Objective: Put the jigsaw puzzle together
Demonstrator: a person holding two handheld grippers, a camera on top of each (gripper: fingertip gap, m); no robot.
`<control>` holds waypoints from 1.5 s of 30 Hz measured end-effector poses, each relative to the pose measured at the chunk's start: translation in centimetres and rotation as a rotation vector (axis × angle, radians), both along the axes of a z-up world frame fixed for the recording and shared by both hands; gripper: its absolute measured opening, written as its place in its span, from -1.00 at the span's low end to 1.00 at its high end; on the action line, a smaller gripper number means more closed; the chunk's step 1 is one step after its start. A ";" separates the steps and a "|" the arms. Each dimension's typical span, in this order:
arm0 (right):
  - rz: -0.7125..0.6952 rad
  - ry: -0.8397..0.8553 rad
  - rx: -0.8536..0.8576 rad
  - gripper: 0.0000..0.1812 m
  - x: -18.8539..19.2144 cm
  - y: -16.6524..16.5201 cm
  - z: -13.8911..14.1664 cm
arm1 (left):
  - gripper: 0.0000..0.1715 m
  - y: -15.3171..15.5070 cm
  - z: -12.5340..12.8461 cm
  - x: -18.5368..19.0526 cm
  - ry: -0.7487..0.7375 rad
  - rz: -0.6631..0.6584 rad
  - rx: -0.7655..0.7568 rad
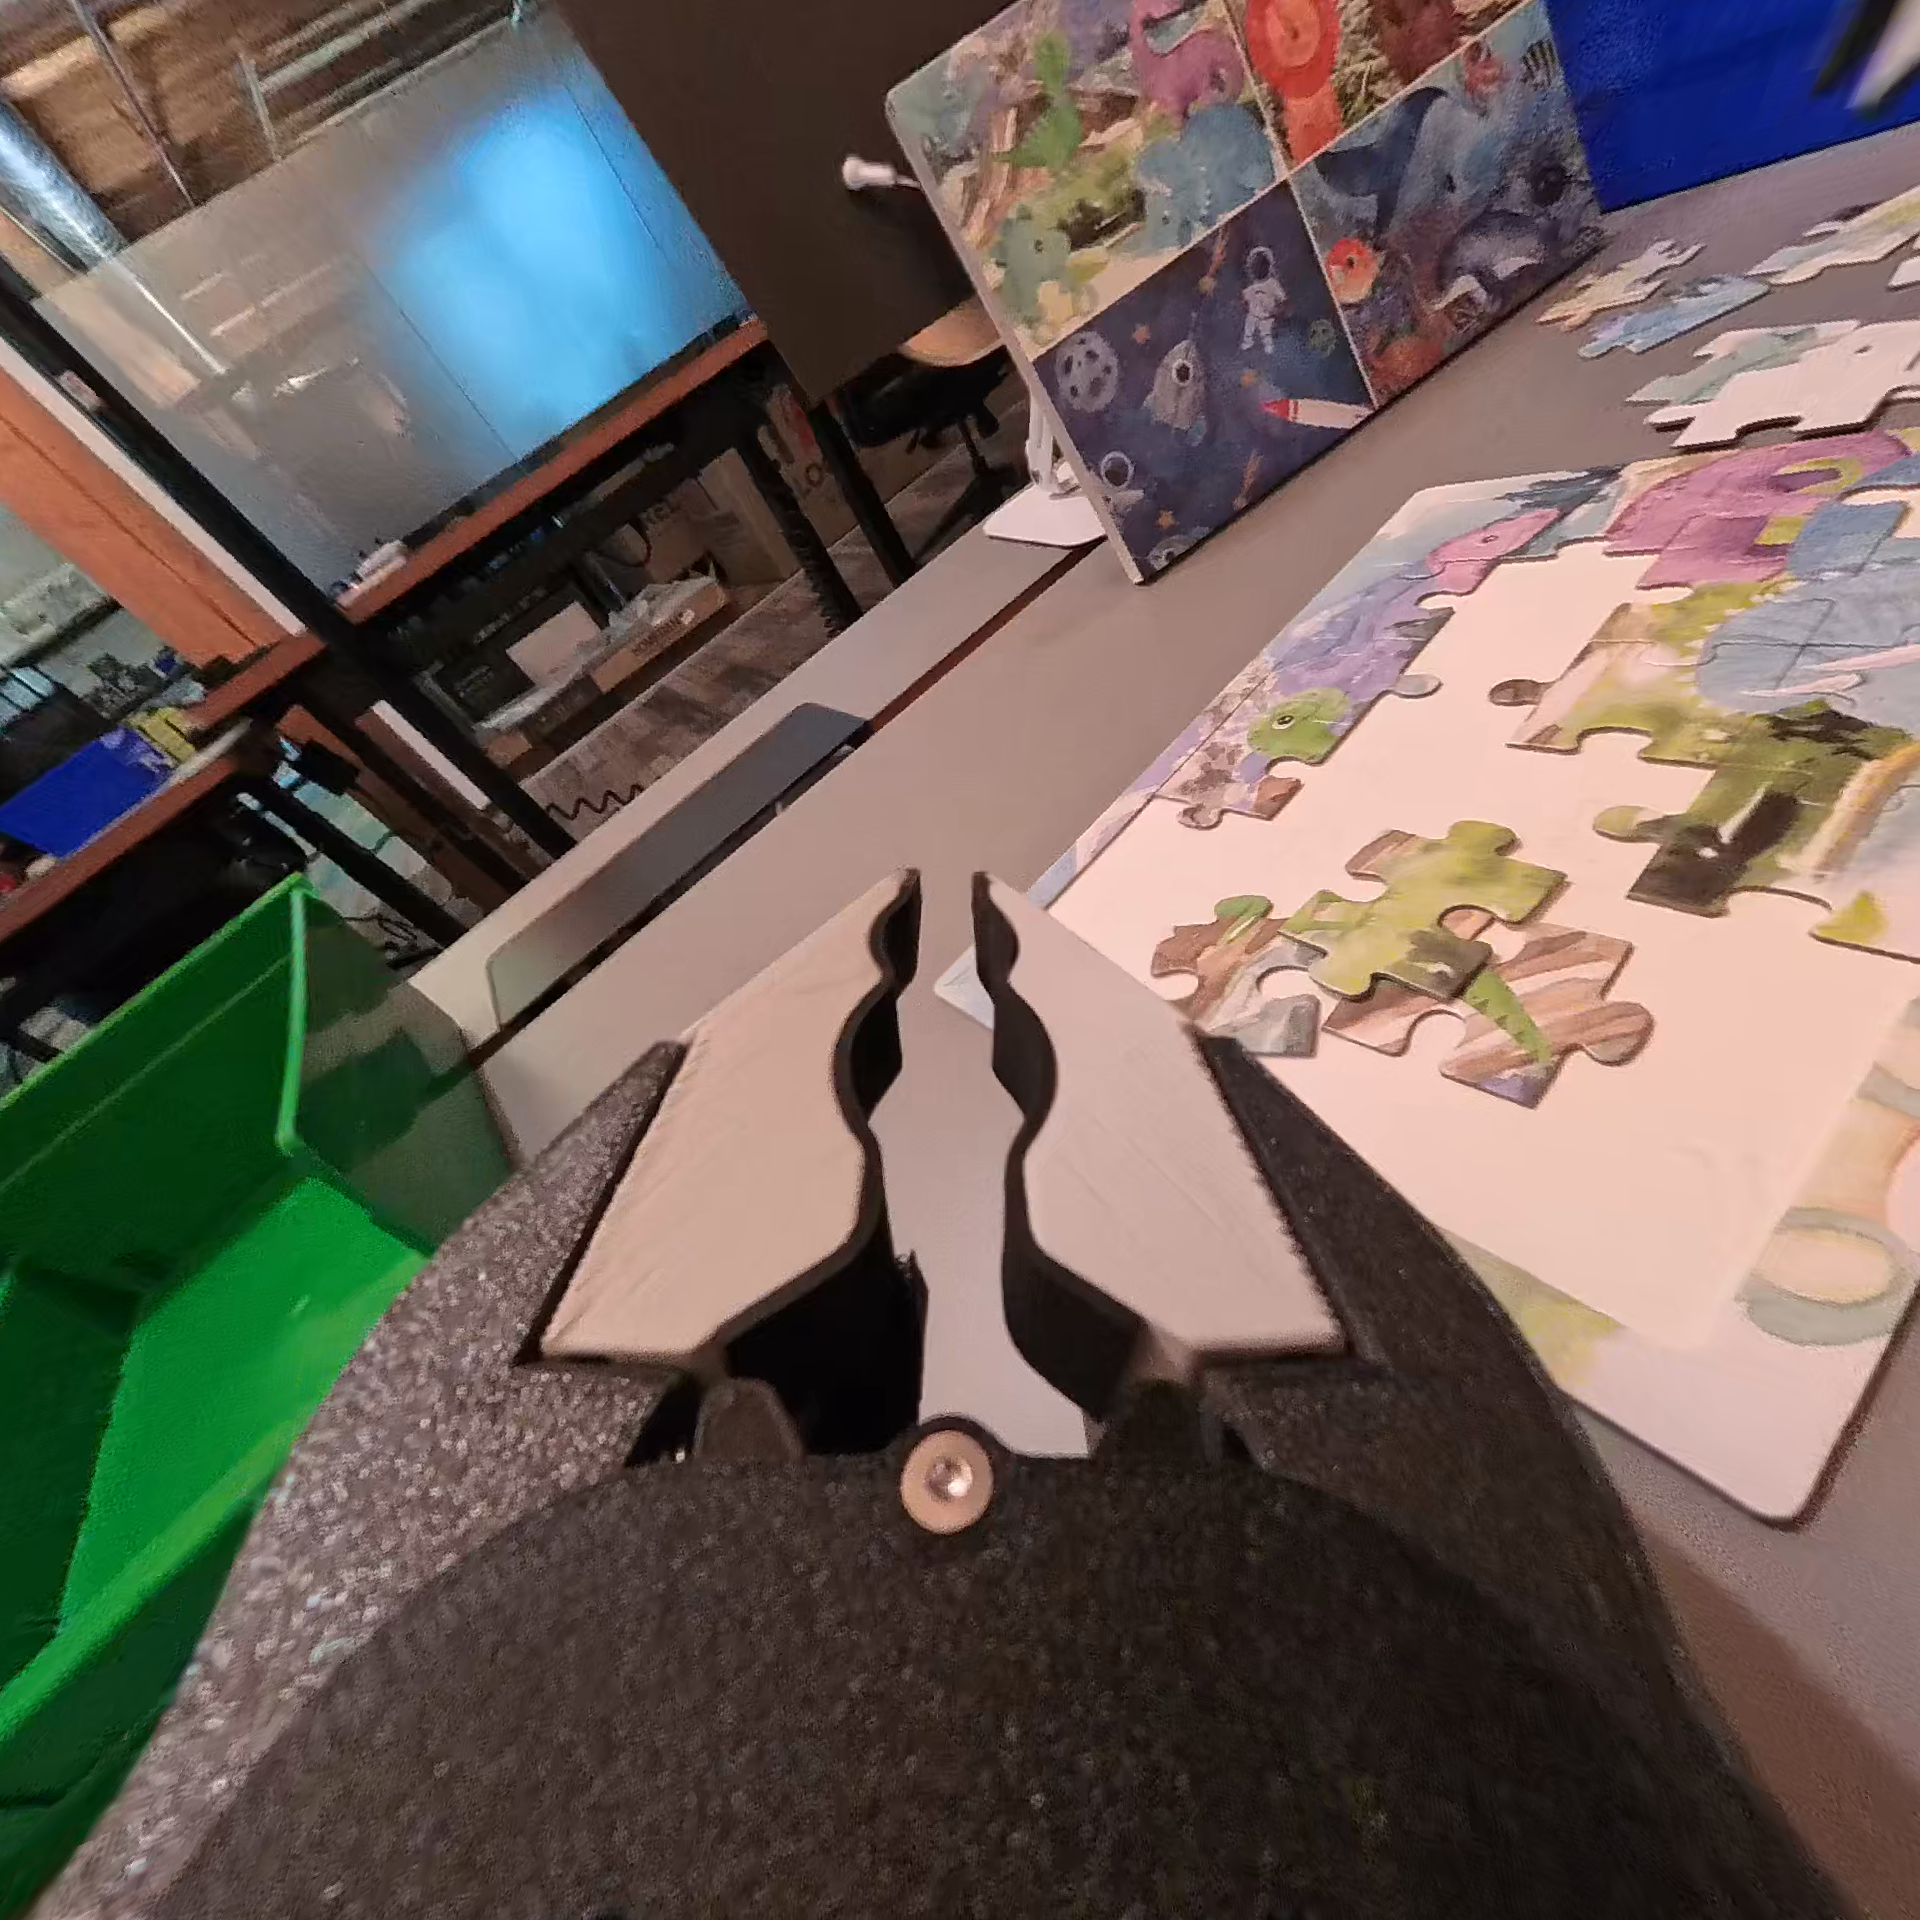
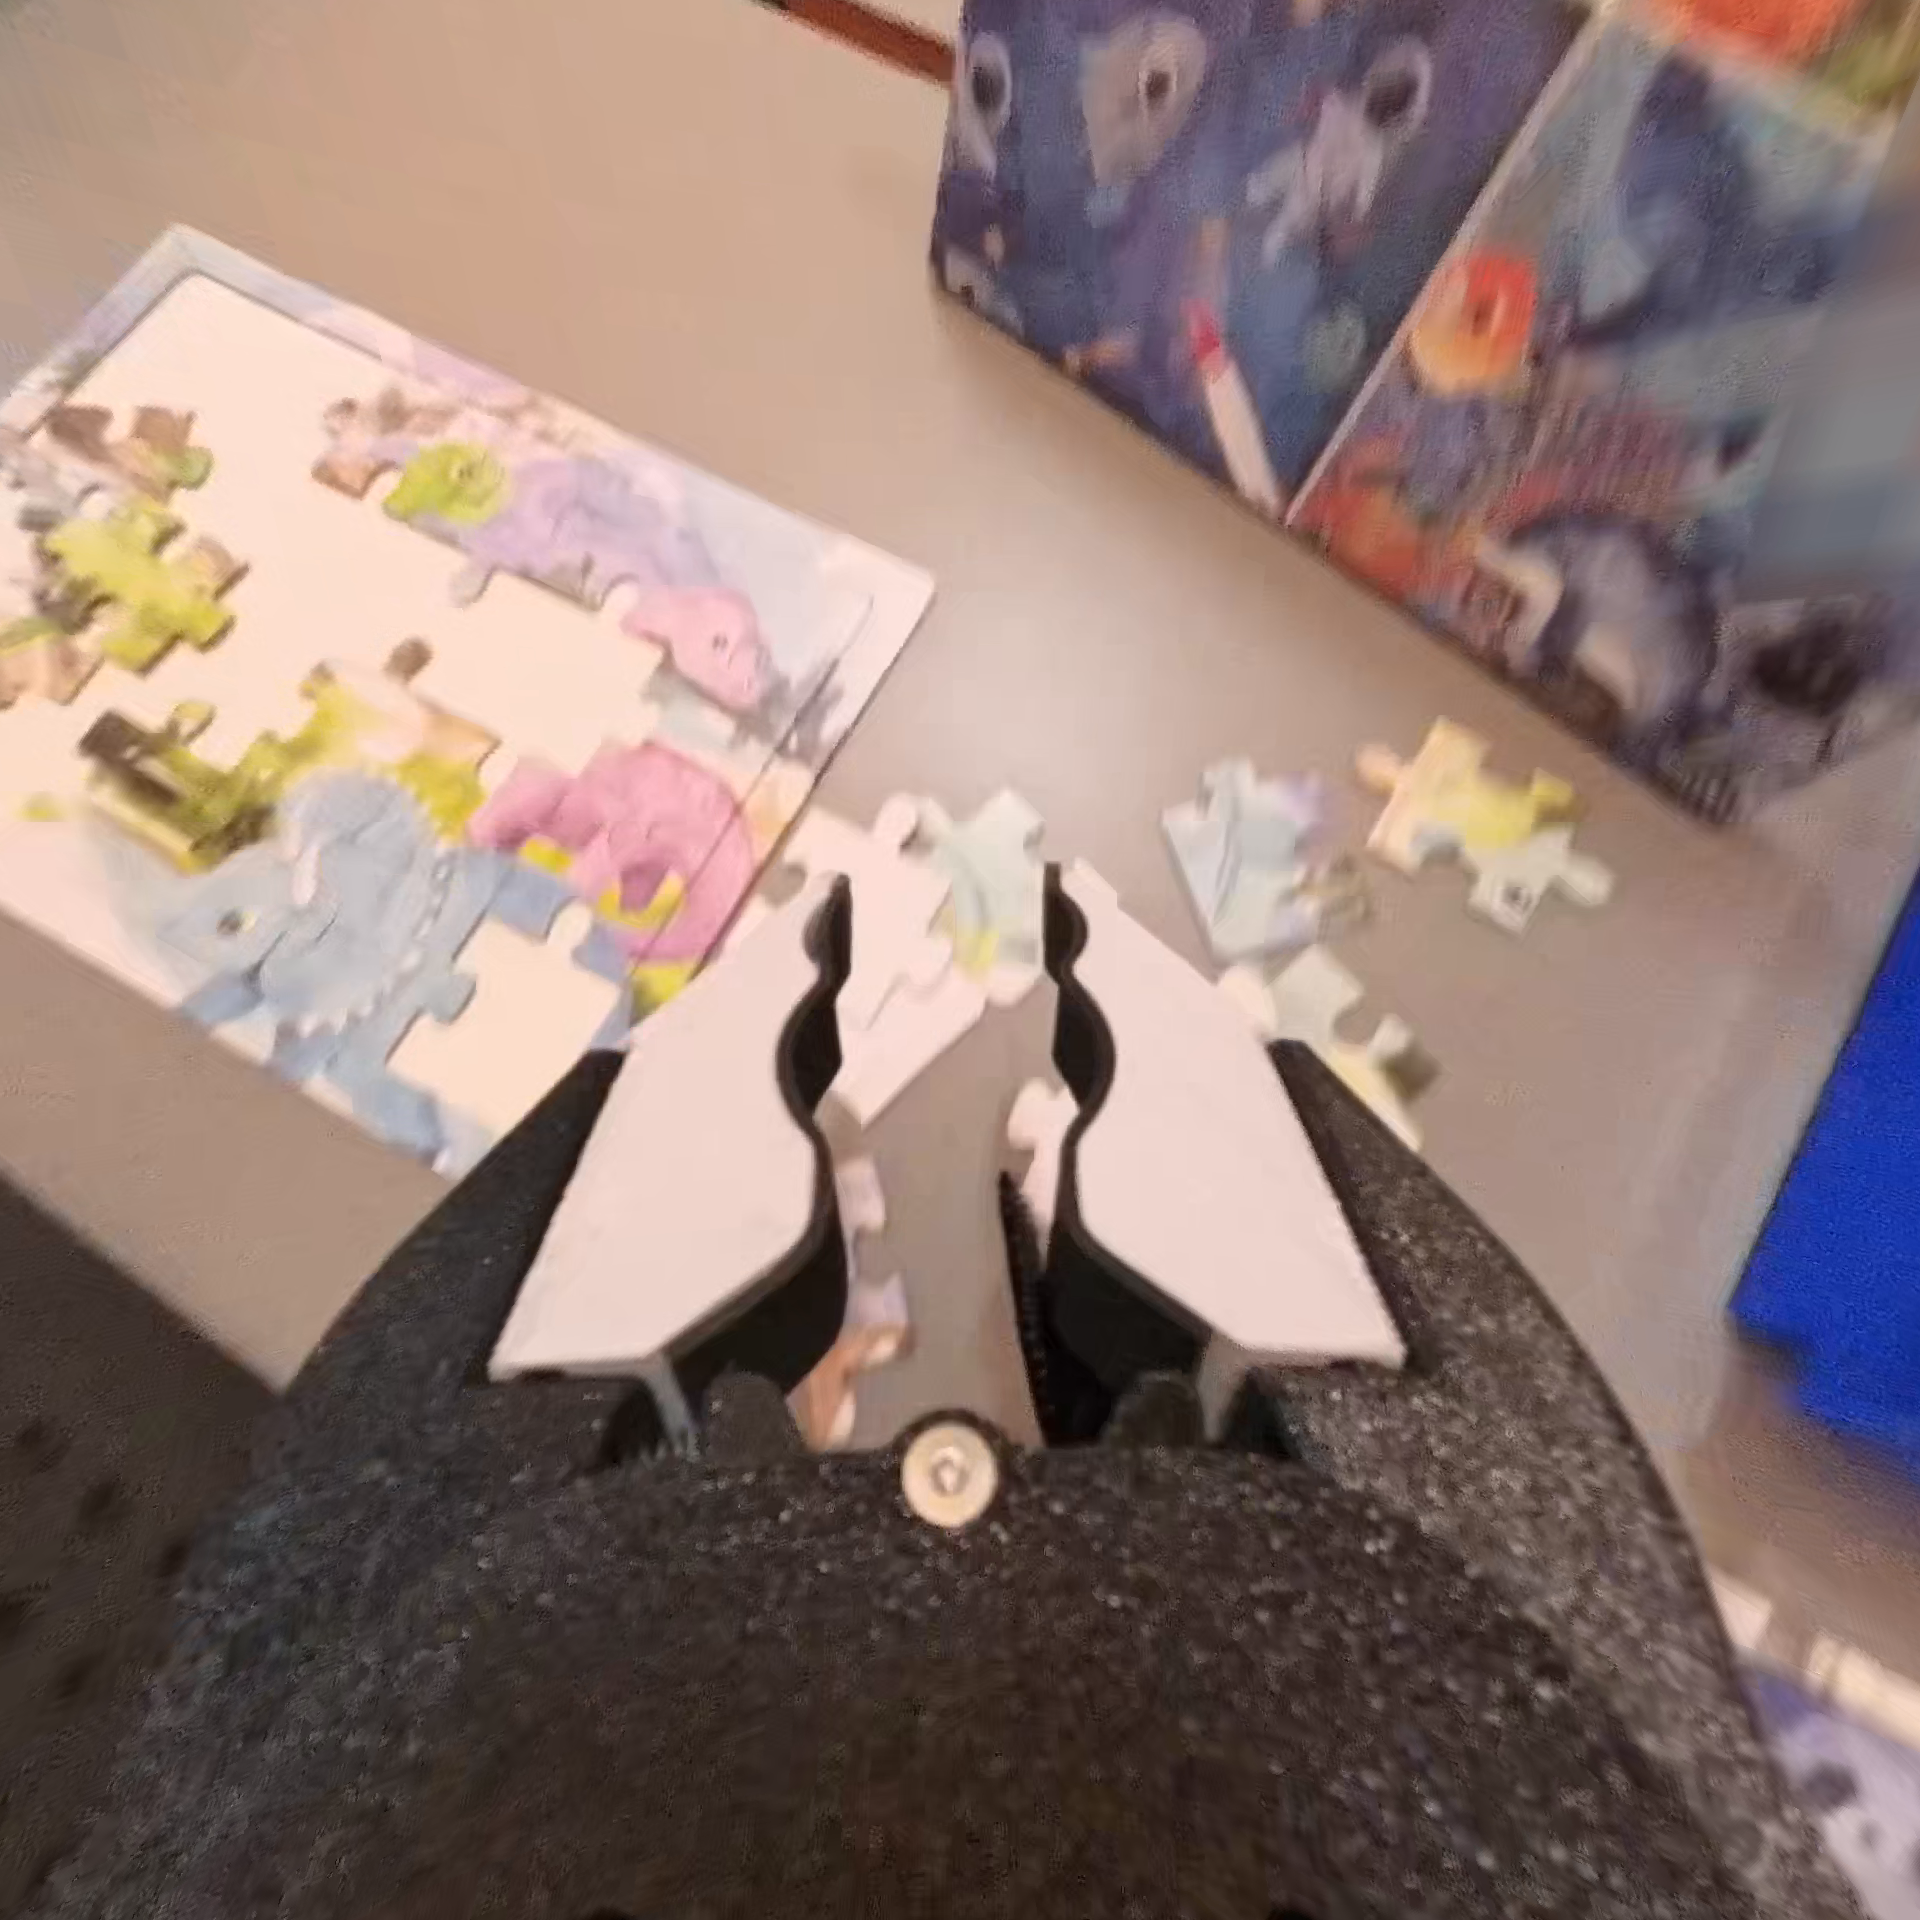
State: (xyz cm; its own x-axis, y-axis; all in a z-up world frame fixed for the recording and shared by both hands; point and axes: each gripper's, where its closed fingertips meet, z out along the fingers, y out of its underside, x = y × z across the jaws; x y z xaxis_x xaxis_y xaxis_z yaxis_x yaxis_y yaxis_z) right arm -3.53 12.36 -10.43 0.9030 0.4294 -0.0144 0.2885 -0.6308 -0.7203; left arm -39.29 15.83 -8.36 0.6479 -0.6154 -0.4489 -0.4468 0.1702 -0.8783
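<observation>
The puzzle board (image 1: 1299,1299) is lying flat on the counter (image 1: 966,665), to the right of the left hand-held gripper (image 1: 945,883) and to the left of the right hand-held gripper (image 2: 945,883). The picture box (image 2: 1455,312) is standing on the counter beyond the board. Loose puzzle pieces (image 2: 1475,821) are lying ahead of the right hand-held gripper, before the box. A bin (image 1: 156,1247) is sitting to the left of the left hand-held gripper

- Green plastic bin (image 1: 156,1299), near left, beside the grey table (image 1: 987,665).
- Blue container (image 2: 1839,1226), near right on the table; its shape is blurred.
- Frosted glass partition (image 1: 416,312), far left, behind wooden shelving (image 1: 551,499) on dark frames holding cardboard boxes (image 1: 644,634).
</observation>
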 end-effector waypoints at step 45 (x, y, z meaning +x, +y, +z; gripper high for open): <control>0.199 0.650 -0.003 -0.50 -3.6 -6.3 6.3 | -0.62 -3.8 -1.1 5.3 -0.072 -0.381 -0.342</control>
